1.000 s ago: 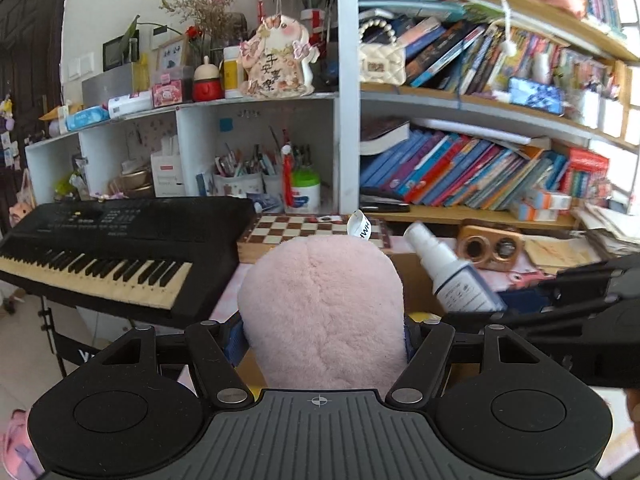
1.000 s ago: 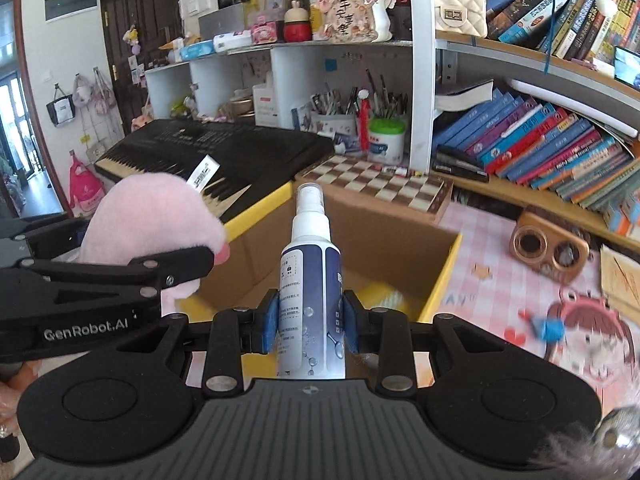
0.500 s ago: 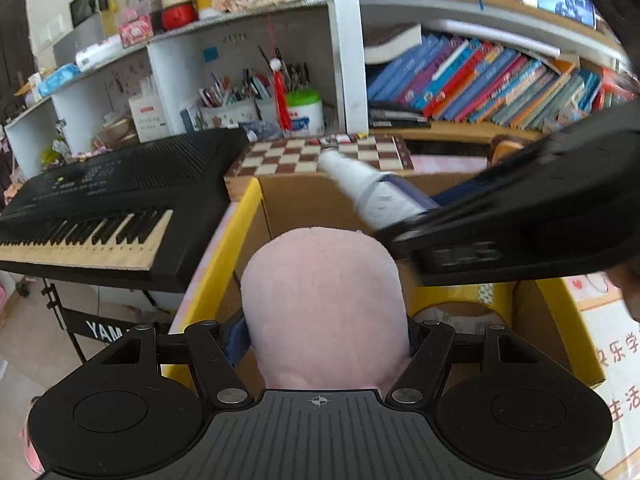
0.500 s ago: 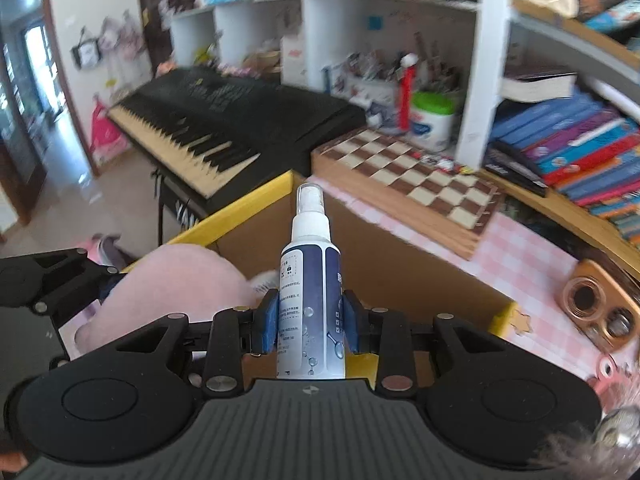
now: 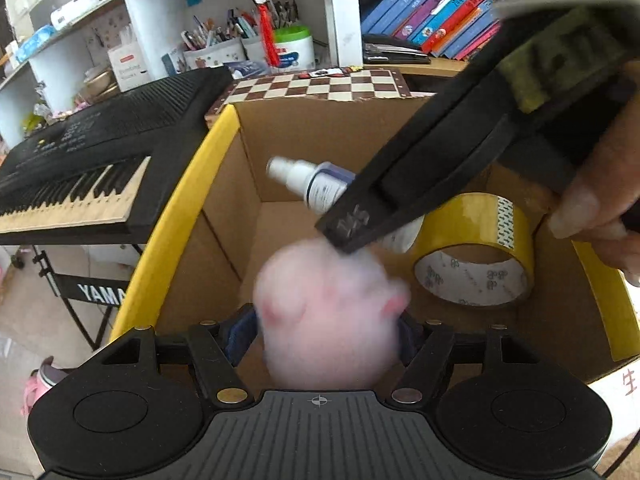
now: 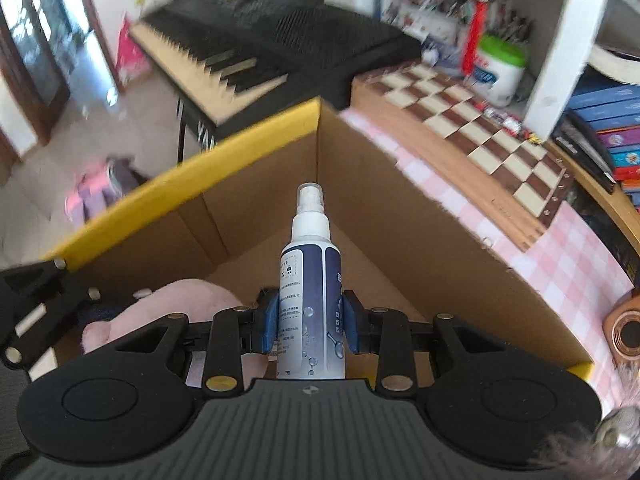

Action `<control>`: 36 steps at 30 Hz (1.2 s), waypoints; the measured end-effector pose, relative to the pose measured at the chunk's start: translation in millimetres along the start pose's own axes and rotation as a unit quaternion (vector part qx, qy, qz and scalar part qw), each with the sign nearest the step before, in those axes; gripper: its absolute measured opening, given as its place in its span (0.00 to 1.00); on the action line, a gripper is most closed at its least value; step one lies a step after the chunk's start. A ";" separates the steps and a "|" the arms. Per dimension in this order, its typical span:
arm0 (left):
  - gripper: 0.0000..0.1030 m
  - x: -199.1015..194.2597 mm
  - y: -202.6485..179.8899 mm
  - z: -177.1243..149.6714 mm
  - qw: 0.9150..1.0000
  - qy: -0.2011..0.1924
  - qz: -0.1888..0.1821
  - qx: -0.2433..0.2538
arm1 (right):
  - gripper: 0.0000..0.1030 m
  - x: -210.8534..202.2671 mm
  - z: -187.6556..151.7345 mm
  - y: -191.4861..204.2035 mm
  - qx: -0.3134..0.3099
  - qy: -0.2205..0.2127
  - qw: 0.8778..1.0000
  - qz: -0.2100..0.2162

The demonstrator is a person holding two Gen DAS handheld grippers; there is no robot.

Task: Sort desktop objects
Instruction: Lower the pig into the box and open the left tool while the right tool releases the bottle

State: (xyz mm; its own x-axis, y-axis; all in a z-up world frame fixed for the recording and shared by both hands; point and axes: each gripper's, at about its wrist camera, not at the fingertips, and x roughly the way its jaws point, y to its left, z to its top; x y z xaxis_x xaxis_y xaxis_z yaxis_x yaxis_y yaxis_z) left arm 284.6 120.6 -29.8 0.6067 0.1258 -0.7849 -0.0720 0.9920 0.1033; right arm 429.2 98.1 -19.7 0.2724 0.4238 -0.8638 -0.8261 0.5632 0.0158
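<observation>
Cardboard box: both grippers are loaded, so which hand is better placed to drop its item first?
Left, probably. Its gripper holds the pink plush toy low over bare box floor; the spray bottle hangs above the toy.

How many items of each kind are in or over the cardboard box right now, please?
Pink plush toy, between the left gripper's fingers: 1
Spray bottle, clamped by the right gripper: 1
Roll of yellow tape, lying on the floor of the cardboard box: 1
Total: 3
</observation>
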 end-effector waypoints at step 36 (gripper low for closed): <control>0.99 -137.9 12.9 -20.7 0.977 -0.212 -0.008 -0.005 | 0.52 -175.7 -83.2 27.1 0.134 -0.232 0.954 -0.135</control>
State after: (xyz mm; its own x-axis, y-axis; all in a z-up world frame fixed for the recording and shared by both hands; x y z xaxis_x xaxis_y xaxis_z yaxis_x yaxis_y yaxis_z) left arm 183.6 116.2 67.2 0.8817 0.0977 -0.4616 -0.0657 0.9942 0.0849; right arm 317.9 -20.1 90.6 0.6978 0.4702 -0.5404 -0.5556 0.8314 0.0060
